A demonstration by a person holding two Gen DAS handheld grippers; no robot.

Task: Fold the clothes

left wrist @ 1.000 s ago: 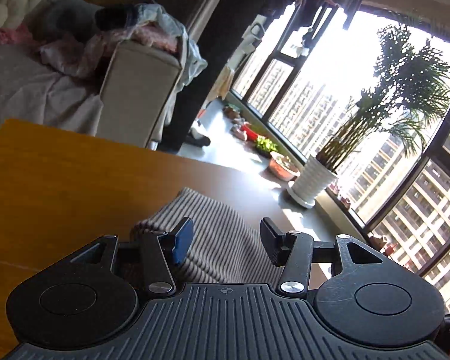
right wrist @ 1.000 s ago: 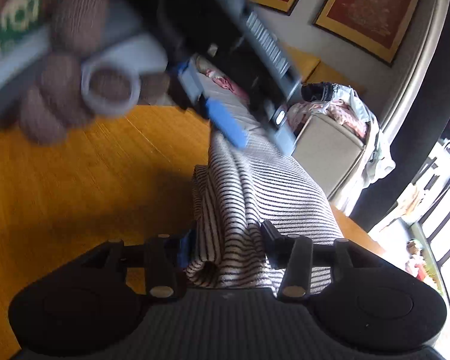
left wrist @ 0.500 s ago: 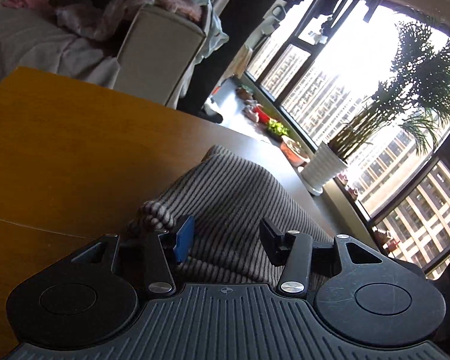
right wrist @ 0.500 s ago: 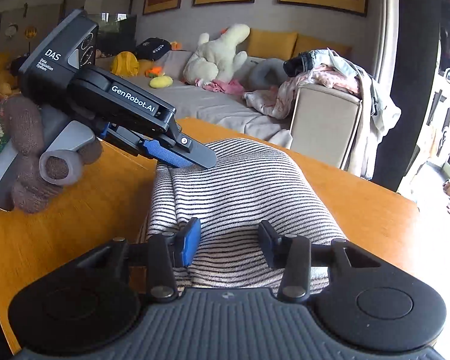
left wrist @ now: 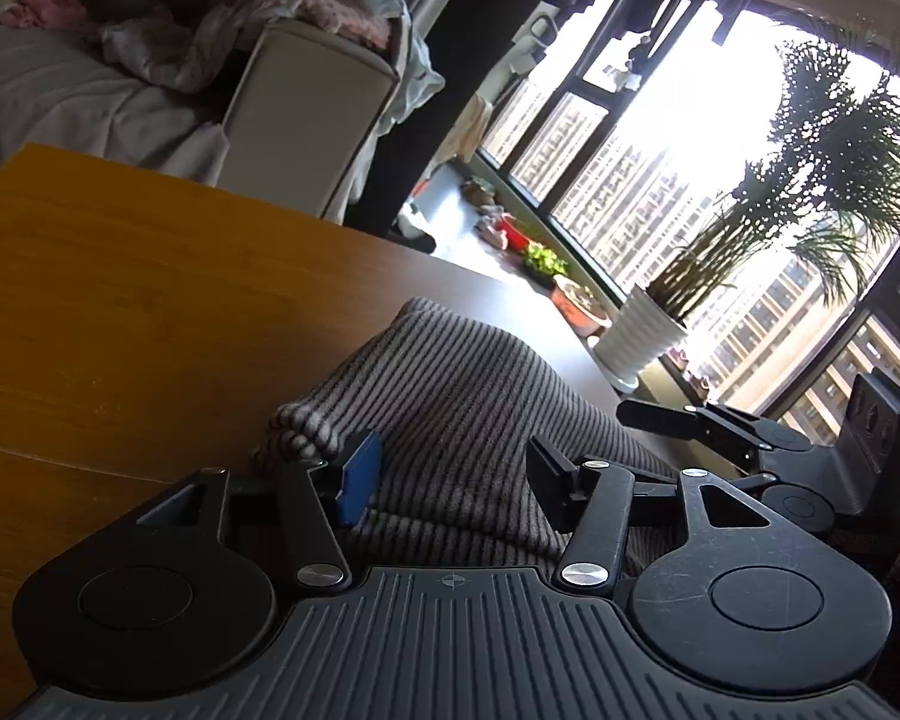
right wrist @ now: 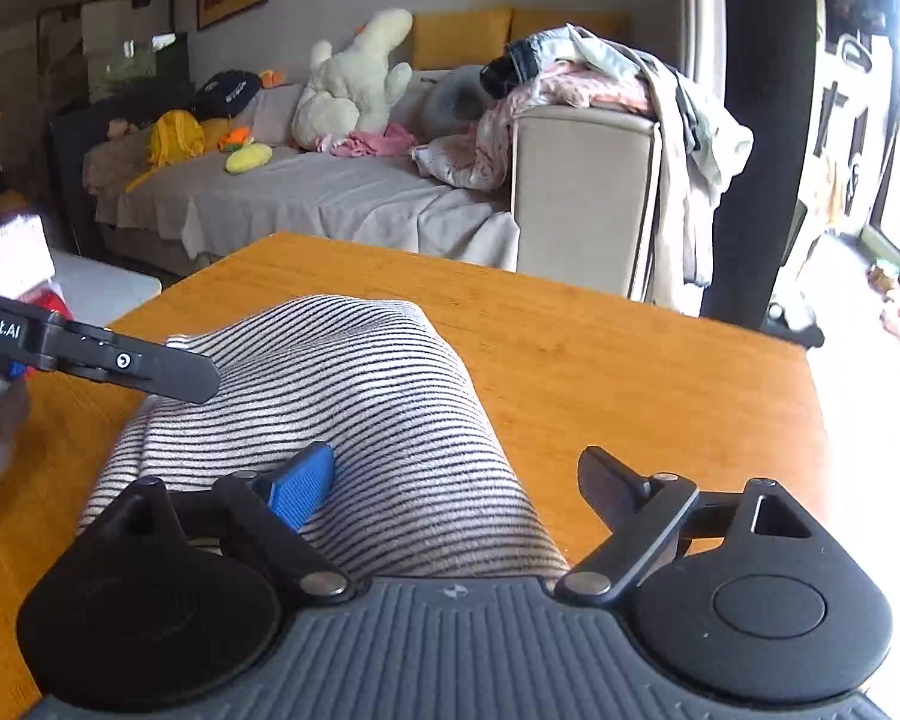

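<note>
A folded black-and-white striped garment (right wrist: 354, 402) lies in a bundle on the wooden table (right wrist: 630, 372); it also shows in the left wrist view (left wrist: 468, 402). My left gripper (left wrist: 453, 474) is open, its jaws apart over the near edge of the bundle. My right gripper (right wrist: 456, 480) is open wide over the bundle's other side. The left gripper's finger (right wrist: 150, 366) reaches over the garment from the left in the right wrist view. The right gripper's finger (left wrist: 690, 423) shows at the right in the left wrist view.
A grey sofa (right wrist: 306, 192) with plush toys and a heap of clothes (right wrist: 582, 78) stands beyond the table. Large windows (left wrist: 660, 150) and a potted palm (left wrist: 648, 336) stand to the right. The table's far edge (left wrist: 150, 174) faces the sofa.
My right gripper has opened wider and let go of the striped bundle. The left gripper has shifted out to the left edge of the right wrist view. The garment now rests on the table.
</note>
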